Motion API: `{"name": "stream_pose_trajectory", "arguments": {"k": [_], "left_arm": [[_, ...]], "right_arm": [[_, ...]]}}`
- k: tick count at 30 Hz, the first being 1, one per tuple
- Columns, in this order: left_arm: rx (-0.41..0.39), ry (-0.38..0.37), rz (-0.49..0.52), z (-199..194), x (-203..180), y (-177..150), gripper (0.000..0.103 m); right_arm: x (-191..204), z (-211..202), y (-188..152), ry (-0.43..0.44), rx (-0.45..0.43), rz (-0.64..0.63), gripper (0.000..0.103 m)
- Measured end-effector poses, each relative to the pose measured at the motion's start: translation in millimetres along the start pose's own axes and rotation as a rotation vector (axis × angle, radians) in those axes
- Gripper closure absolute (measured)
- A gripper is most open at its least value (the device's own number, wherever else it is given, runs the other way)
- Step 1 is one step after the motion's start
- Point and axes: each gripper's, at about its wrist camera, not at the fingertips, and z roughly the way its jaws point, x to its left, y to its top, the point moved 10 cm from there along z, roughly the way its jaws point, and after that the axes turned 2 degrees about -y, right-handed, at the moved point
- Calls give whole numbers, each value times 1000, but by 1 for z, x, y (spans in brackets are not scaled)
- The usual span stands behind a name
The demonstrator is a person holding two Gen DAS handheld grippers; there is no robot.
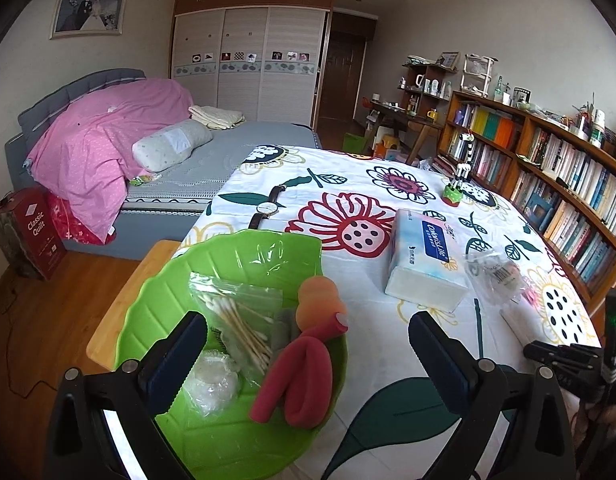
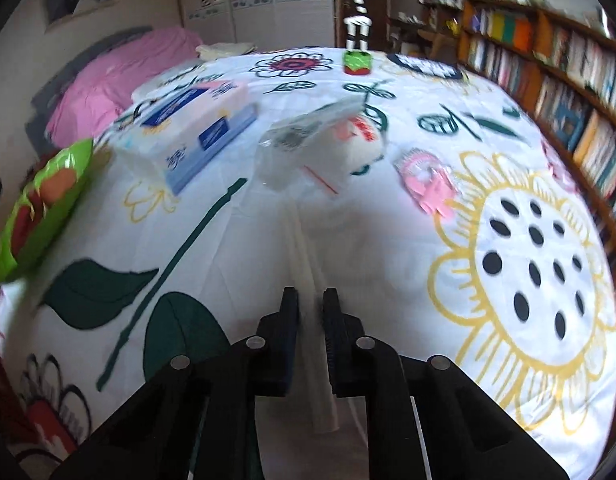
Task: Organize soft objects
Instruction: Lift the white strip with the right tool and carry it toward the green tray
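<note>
tablecloth (image 2: pixel 268 240): floral, covers table in both views
bowl (image 1: pixel 156 312): green, left table edge; contents clear only in left view: red foam tube (image 1: pixel 304 376), cotton swabs (image 1: pixel 244 328)
tissue pack (image 1: pixel 423 256): mid-table
left gripper (image 1: pixel 308 344): spread wide over bowl rim, empty
right gripper (image 2: pixel 310 300): nearly pressed together, thin white strip (image 2: pixel 304 248) between pads; contact unclear, blurred

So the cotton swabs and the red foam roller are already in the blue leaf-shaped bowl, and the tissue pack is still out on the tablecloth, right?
Not quite: the leaf-shaped bowl is green, not blue. The left wrist view shows it holding the bagged cotton swabs and the red foam roller, with the tissue pack still out on the tablecloth.
</note>
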Motion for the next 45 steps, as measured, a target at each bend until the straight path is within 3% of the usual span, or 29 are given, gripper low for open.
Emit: {"name": "stream_pose_trajectory", "arguments": {"k": [5, 10, 12, 14, 16, 18, 21, 24, 27, 30, 33, 36, 38, 40, 43, 45], "left_arm": [[-7, -3, -19, -2, 5, 1, 0], [-10, -8, -31, -2, 9, 0, 0], [-11, -7, -36, -3, 12, -1, 0], [-12, -9, -45, -3, 14, -1, 0], [-14, -14, -55, -4, 16, -1, 0], [-16, -16, -55, -5, 16, -1, 0], [-16, -18, -54, -6, 17, -1, 0], [-17, -20, -55, -6, 16, -1, 0], [-18, -26, -49, -8, 13, -2, 0], [-18, -31, -42, -9, 10, -2, 0], [-18, -36, -37, -9, 8, -2, 0], [-20, -37, -37, -9, 7, -1, 0], [-20, -37, -41, -9, 7, 0, 0], [-20, -37, -48, -9, 9, 0, 0], [-21, -34, -55, -9, 13, 0, 0], [-24, -30, -62, -10, 16, 1, 0]], "right_arm": [[-2, -13, -2, 151, 5, 138, 91], [10, -29, 4, 207, -29, 155, 92], [13, -31, 5, 181, -36, 127, 92], [12, -31, 5, 88, -49, 66, 90], [6, -25, 2, 30, -41, 57, 77], [3, -13, -6, 59, 9, 88, 68], [2, -9, -13, 85, 17, 105, 66], [19, -11, -18, 179, 37, 106, 66], [39, -12, -23, 186, 36, 19, 66], [46, -10, -21, 216, 34, 15, 61], [45, -6, -15, 188, 16, 12, 61], [48, -3, -11, 112, 1, -23, 62], [48, 1, -7, 21, -20, -61, 70], [47, 4, -3, -51, -47, -88, 85], [43, 5, 0, -58, -51, -63, 95], [36, 4, 1, -11, -38, 7, 95]]}}
